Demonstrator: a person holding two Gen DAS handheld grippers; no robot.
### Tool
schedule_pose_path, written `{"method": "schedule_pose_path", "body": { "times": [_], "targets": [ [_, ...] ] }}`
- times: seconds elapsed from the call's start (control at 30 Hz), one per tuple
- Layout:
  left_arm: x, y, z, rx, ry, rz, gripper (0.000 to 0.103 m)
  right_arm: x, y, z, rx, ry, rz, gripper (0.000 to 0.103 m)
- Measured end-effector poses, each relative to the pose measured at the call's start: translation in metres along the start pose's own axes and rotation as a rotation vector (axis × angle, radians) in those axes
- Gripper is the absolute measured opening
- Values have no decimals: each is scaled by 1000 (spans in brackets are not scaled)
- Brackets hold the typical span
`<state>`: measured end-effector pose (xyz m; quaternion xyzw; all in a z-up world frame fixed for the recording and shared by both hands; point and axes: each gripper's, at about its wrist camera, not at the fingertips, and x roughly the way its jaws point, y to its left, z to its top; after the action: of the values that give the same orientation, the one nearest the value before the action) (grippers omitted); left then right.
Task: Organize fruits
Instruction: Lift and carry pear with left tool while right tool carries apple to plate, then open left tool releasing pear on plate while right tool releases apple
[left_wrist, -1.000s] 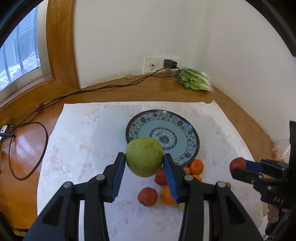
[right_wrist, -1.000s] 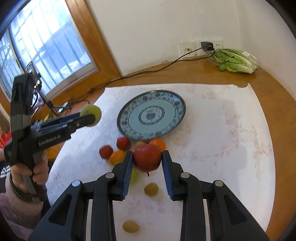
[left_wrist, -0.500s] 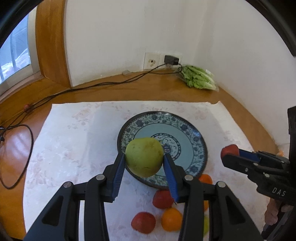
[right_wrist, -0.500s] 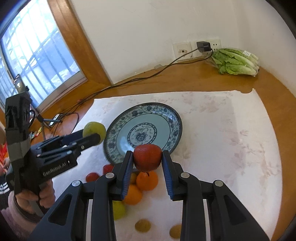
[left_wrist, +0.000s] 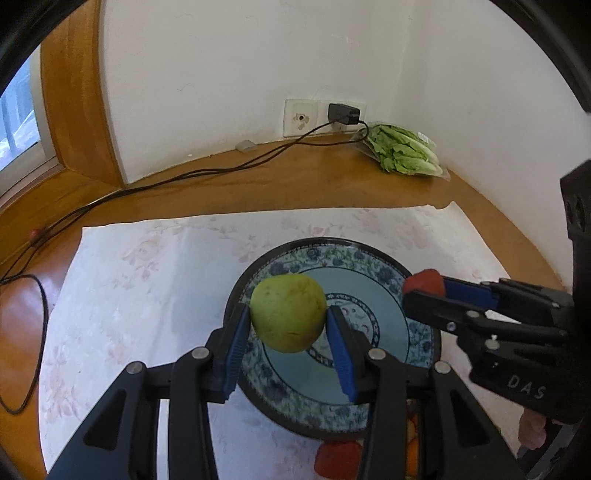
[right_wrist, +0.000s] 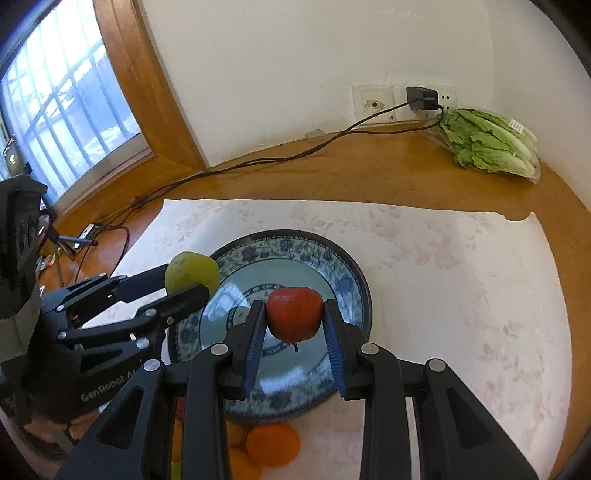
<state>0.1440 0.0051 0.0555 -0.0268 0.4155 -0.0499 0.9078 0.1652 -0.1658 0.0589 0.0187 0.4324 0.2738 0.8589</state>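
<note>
Both grippers have moved forward since a second ago, from short of the plate to over it. My left gripper (left_wrist: 289, 320) is clamped on the green pear (left_wrist: 288, 312), hanging over the plate (left_wrist: 373, 254) at about 9 o'clock of its centre; my right gripper (right_wrist: 294, 320) is clamped on the red apple (right_wrist: 294, 314) nearer the middle. Risks, as I judge them: the two sets of jaws sit close and could clash on release; both fruits are round and smooth-skinned, so dropped from height they may roll off the glossy glazed, shallow plate onto the white cloth (right_wrist: 461, 266). Leftover orange (right_wrist: 272, 443) sits at the plate's 6 o'clock rim. Pads are ribbed blue rubber, so the grip looks sound.
</note>
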Motion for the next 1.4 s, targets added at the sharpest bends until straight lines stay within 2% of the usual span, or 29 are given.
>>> {"method": "schedule_pose_path", "body": {
  "times": [0.63,0.9,1.03,1.2,1.4],
  "targets": [
    [34,3,7,-8,44,-4,45,39,-10,5,-6,38,-10,32],
    [34,2,6,9,28,2,45,47,-12,4,9,63,9,32],
    [34,2,6,14,30,0,45,47,-10,4,-4,65,-7,32],
    [28,0,7,23,27,-23,45,46,-11,4,14,71,-2,33],
    [16,-5,8,25,18,-30,54,38,-16,3,37,70,-11,43]
  ]
}}
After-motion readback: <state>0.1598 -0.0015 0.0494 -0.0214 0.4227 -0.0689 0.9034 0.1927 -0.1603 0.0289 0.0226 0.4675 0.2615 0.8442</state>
